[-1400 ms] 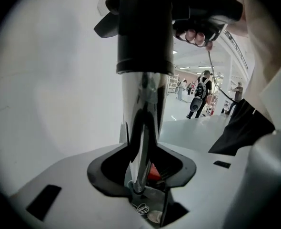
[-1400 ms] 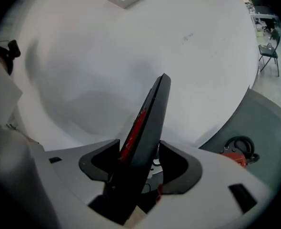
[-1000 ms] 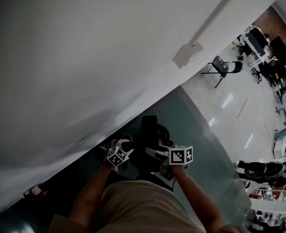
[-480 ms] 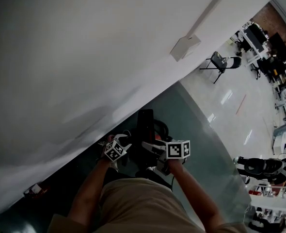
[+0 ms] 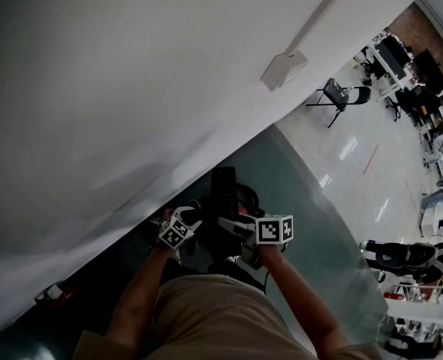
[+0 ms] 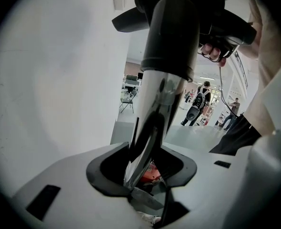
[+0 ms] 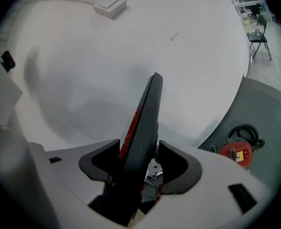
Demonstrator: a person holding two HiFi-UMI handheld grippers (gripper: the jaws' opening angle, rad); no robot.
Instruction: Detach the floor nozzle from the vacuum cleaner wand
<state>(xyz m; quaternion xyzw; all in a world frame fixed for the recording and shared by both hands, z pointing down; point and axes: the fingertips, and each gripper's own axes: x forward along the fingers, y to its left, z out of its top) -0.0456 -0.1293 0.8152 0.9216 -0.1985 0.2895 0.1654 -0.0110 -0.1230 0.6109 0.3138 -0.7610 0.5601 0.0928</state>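
Left gripper (image 6: 143, 163) clamps the chrome tubular wand with black collar (image 6: 157, 94). Right gripper (image 7: 139, 159) clamps the flat black red-striped plastic floor nozzle (image 7: 143, 123), upright beside the white wall (image 7: 131, 42). Joint hidden; separation judged pending.

Mirror-chrome wand (image 6: 155, 109), black collar. Black floor nozzle (image 7: 143, 123), red stripe. 2 cubes (image 5: 274, 229) with black-and-white square markers. White wall (image 5: 131, 88), grey-green floor (image 5: 311, 223), red-and-yellow device (image 7: 235, 151), tan clothing (image 5: 206, 317).
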